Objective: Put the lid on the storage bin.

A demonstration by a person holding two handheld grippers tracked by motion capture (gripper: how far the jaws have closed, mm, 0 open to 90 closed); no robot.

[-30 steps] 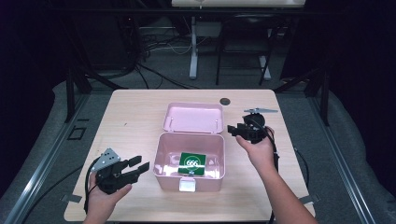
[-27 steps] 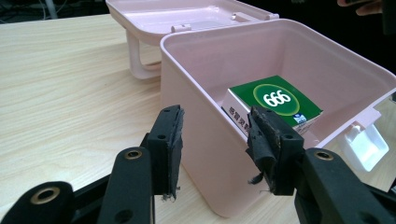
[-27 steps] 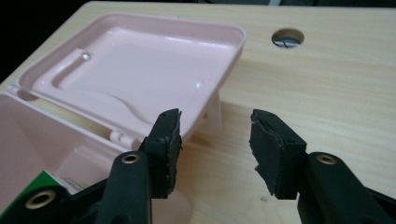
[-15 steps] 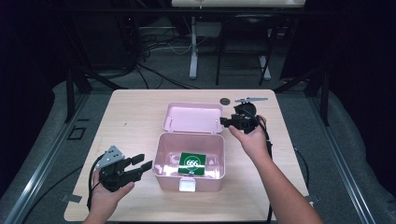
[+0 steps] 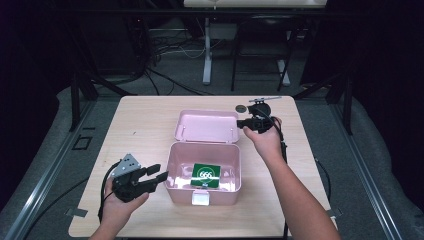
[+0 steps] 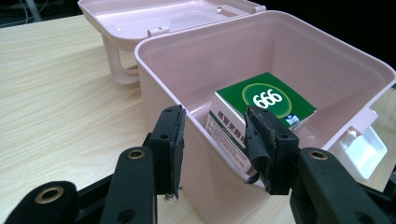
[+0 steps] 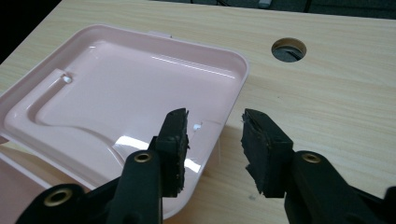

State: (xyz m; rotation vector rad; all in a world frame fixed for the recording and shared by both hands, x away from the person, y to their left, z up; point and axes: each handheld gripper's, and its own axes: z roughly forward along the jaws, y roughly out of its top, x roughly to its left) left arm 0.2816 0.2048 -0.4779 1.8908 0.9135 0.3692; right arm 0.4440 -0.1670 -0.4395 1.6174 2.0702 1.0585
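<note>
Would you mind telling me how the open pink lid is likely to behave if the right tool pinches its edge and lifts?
The lid looks like thin glossy plastic, so it is probably light and may slip between the pads. It joins the pink box at the back edge, so it should swing rather than come free. The right tool straddles its rim.

The right gripper hovered over the pink lid's corner, its jaws just closing with the rim between them. A round hole sat in the wooden table beyond.
</note>
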